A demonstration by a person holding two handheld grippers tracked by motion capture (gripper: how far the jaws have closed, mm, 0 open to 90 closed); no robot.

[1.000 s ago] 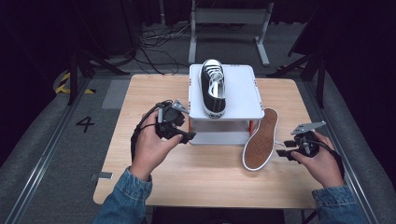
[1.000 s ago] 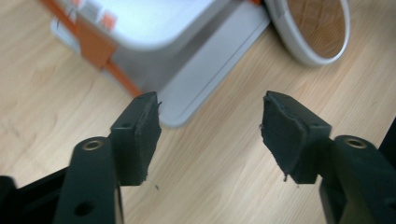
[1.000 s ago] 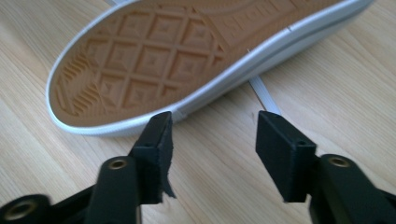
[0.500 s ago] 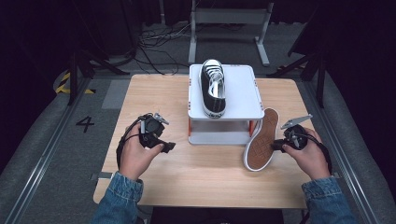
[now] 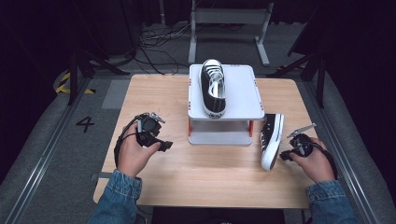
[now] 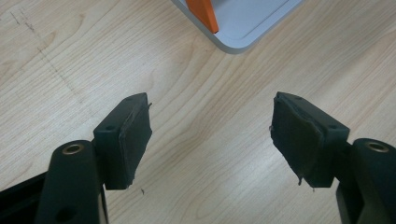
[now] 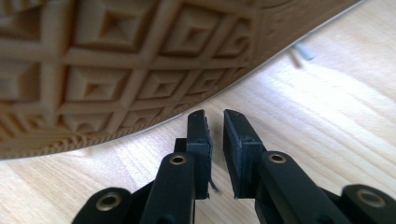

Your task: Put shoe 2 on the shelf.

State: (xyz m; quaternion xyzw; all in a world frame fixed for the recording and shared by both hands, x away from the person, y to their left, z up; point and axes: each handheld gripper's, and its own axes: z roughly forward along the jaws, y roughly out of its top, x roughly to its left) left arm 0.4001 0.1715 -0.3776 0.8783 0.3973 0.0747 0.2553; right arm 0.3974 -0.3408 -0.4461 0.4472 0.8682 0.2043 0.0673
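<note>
A: State of the left tool (image 6: 210,140)?
B: Jaws spread wide apart, nothing between them, above bare bench (image 5: 159,93) just beside the grey stand's (image 5: 243,93) lower corner.

A: The right tool (image 7: 215,140)?
B: Jaws nearly together, a thin gap between them, gripping nothing. Just ahead is the tan patterned sole of the tipped sneaker (image 5: 271,139).

A: Where are the shoes?
B: That sneaker lies on its side at the stand's right. The second sneaker (image 5: 213,88) sits upright on top of the stand.
</note>
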